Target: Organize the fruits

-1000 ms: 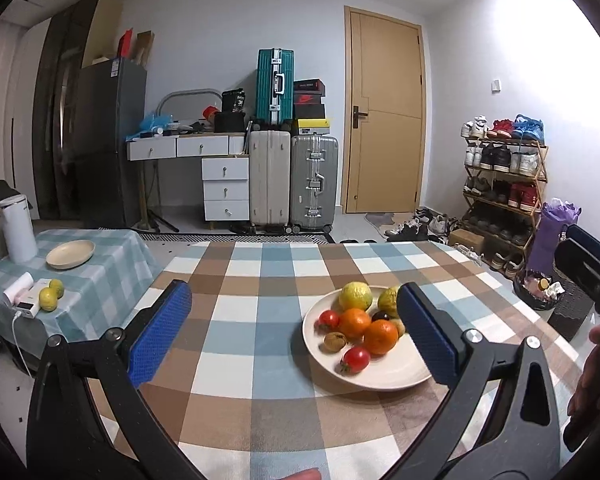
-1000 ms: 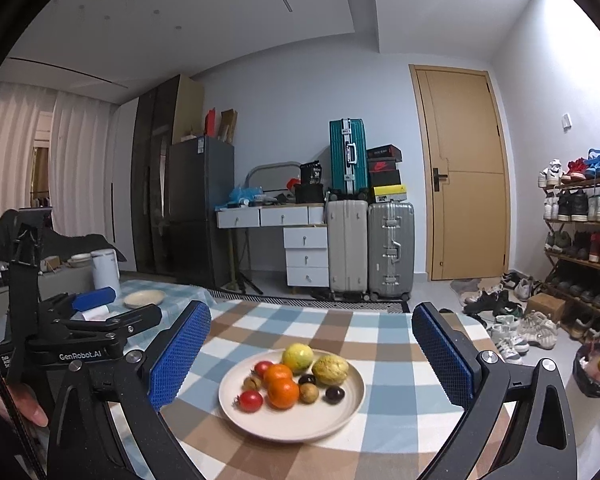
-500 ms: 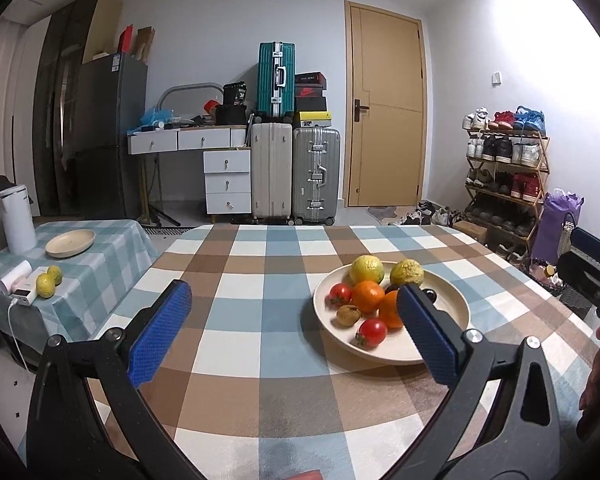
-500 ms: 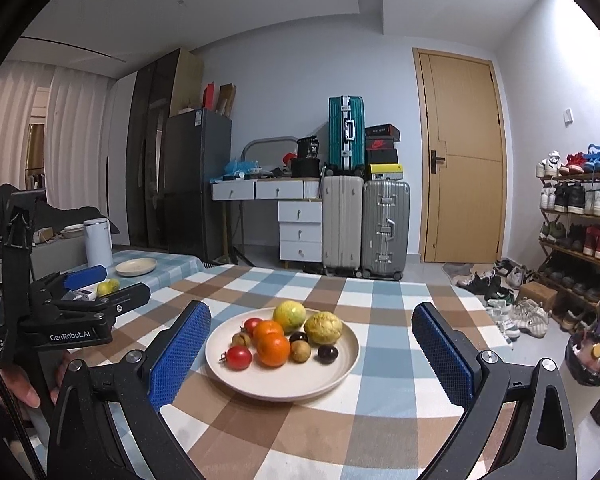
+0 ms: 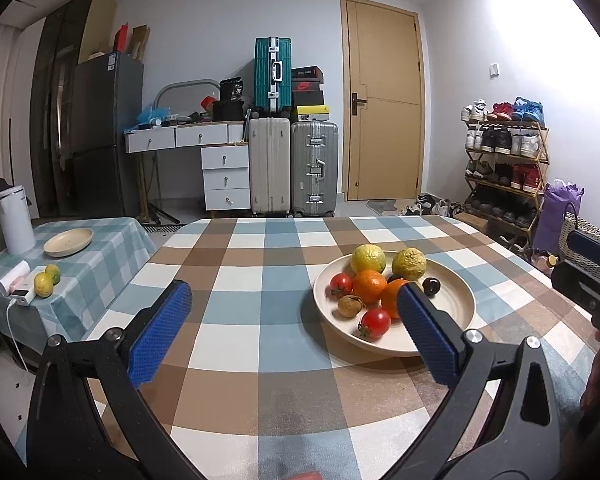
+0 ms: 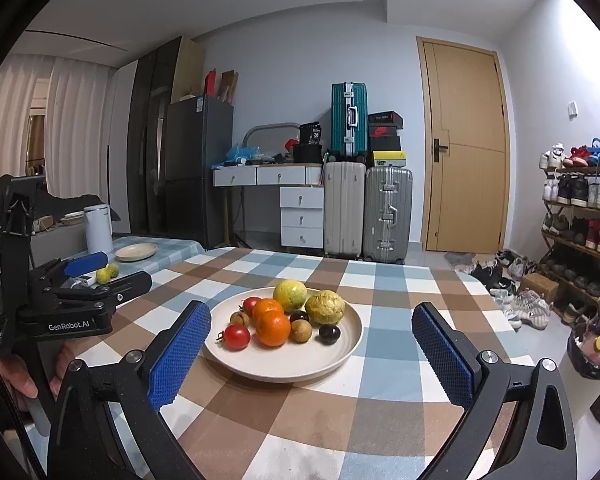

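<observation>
Across the middle of the room, the checked counter (image 6: 380,312) spreads wide, with bare cloth on every side of the plate (image 6: 284,364) and a long stretch running to the far edge before the suitcases (image 6: 366,212). To the left, apart from it, a smaller counter (image 5: 96,256) carries an empty dish (image 5: 68,242), a white kettle (image 5: 16,220) and two small citrus fruits (image 5: 46,280).

The cream plate sits right of centre, well in from each edge. It holds a loose heap: two knobbly yellow-green fruits (image 6: 290,295) at the back, two oranges (image 6: 273,328), two red tomatoes (image 6: 237,337), some small brown fruits and a dark plum (image 6: 329,334).

The right gripper (image 6: 310,356) hangs above the near edge, jaws spread wider than the plate, holding nothing. The left gripper (image 5: 292,336) hangs to the plate's left, jaws equally wide and empty.
</observation>
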The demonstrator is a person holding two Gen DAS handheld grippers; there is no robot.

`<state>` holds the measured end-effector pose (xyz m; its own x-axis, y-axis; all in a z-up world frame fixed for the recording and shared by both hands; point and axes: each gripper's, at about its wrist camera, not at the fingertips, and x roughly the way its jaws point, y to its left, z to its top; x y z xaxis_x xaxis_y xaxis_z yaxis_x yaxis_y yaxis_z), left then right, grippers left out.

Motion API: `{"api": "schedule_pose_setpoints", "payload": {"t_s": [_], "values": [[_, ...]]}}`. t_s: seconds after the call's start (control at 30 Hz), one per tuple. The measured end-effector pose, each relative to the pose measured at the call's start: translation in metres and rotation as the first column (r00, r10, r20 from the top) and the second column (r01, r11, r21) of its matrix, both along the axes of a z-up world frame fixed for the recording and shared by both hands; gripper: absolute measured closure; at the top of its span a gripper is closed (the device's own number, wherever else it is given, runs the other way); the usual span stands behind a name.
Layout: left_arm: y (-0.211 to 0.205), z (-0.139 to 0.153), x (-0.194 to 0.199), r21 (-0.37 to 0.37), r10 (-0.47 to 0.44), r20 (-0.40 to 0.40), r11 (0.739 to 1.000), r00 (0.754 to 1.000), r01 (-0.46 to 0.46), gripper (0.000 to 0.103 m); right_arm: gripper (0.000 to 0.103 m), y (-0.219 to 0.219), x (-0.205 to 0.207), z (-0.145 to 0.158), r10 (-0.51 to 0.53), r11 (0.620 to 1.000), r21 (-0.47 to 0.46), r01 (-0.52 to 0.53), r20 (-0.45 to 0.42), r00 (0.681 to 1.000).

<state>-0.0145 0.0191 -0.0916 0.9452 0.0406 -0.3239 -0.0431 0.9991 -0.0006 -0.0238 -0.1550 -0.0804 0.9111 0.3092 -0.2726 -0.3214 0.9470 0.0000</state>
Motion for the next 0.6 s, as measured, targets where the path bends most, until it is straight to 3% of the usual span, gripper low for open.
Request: {"api": "schedule_pose_setpoints", "payload": {"t_s": [0.2,0.6], "values": [[0.001,0.000,0.000,-0.001,-0.002,0.001,1.000,1.000,0.002,0.001,0.000,0.003,0.013,-0.006,0.002,1.000,-0.014,-0.003,-0.071,0.997],[0.000,0.000,0.000,-0.001,0.000,0.001,1.000,1.000,0.000,0.001,0.000,0.004,0.013,-0.006,0.020,1.000,-0.014,-0.021,-0.065,0.998]]}}
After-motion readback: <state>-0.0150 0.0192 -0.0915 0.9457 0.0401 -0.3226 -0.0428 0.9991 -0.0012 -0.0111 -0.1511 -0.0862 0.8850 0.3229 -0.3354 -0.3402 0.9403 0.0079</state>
